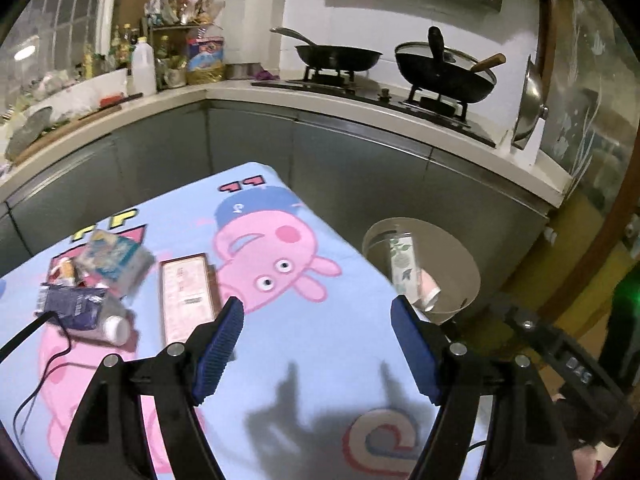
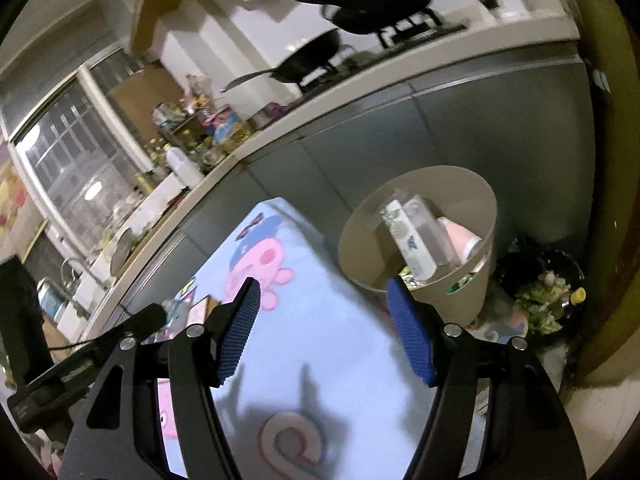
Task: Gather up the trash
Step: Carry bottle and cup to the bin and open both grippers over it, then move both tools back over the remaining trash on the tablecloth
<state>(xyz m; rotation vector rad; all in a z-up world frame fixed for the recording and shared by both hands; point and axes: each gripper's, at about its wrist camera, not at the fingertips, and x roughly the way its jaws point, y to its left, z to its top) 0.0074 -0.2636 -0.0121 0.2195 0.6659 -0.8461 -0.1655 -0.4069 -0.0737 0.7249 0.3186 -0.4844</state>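
Note:
A table under a light-blue cartoon-pig cloth [image 1: 320,340] holds trash at its left: a crumpled carton [image 1: 116,260], a dark blue packet with a white cap [image 1: 80,308] and a flat brown box [image 1: 186,296]. A beige bin [image 1: 460,276] stands past the table's right edge and holds a tall patterned carton [image 1: 404,264] and a pink cup. My left gripper [image 1: 318,344] is open and empty above the cloth. My right gripper [image 2: 324,332] is open and empty above the cloth, just short of the bin [image 2: 472,200].
A kitchen counter [image 1: 320,100] with grey cabinets runs behind the table, carrying a stove with two black pans [image 1: 444,68] and bottles at the left. A black bin with green scraps [image 2: 548,296] sits on the floor to the right of the beige bin.

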